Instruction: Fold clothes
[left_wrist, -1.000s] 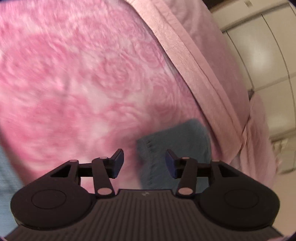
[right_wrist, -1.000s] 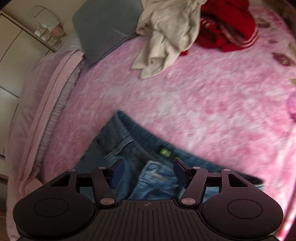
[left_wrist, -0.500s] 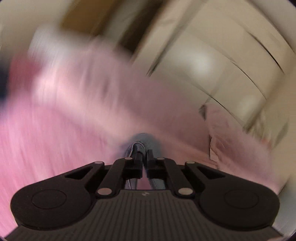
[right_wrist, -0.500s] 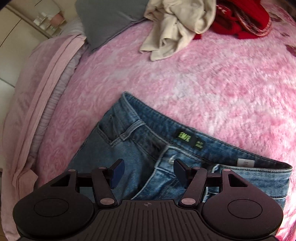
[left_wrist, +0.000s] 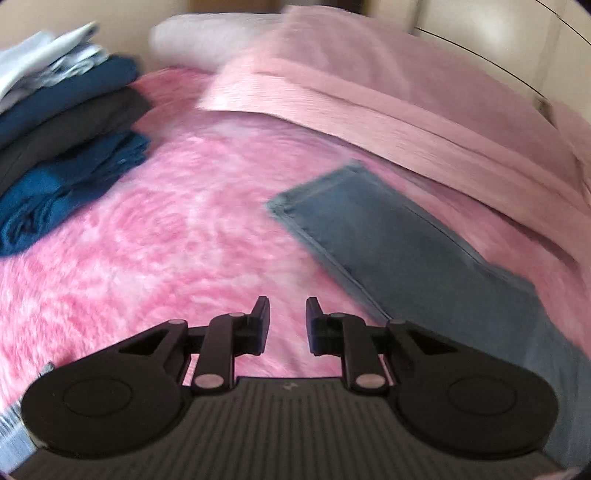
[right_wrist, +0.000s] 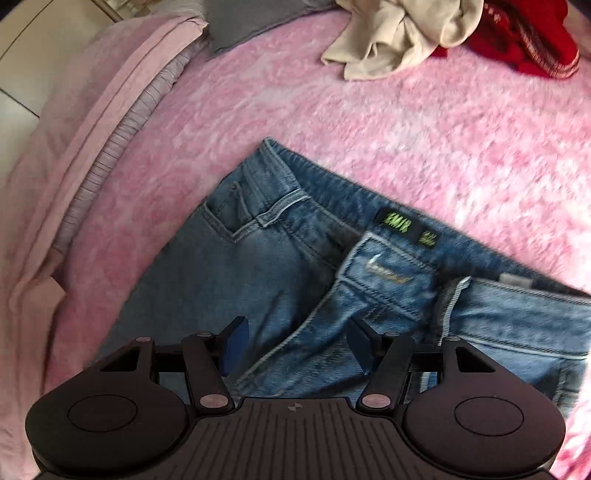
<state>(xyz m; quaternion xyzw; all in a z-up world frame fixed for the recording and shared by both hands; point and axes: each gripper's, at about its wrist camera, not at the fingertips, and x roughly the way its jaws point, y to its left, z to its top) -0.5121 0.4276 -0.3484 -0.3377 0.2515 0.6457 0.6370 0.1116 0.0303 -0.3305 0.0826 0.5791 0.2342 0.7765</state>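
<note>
A pair of blue jeans (right_wrist: 295, 266) lies flat on the pink fleece blanket (right_wrist: 406, 122), waistband with a green label toward the far right. My right gripper (right_wrist: 295, 332) hovers open just over the hip and fly, nothing between its fingers. In the left wrist view one jeans leg (left_wrist: 388, 236) stretches away to the right, its hem farthest off. My left gripper (left_wrist: 287, 314) is over bare blanket left of that leg; its jaws are opening with a narrow gap and nothing between them.
A stack of folded dark blue, grey and pale clothes (left_wrist: 62, 122) sits at the left. A folded pink quilt (left_wrist: 388, 92) runs along the bed's edge. A cream garment (right_wrist: 399, 33), a red garment (right_wrist: 524, 33) and a grey pillow (right_wrist: 251, 18) lie beyond the jeans.
My left gripper closed on the jeans leg, swung it across, then let go and now stands beside it. My right gripper sank closer over the waistband, still open.
</note>
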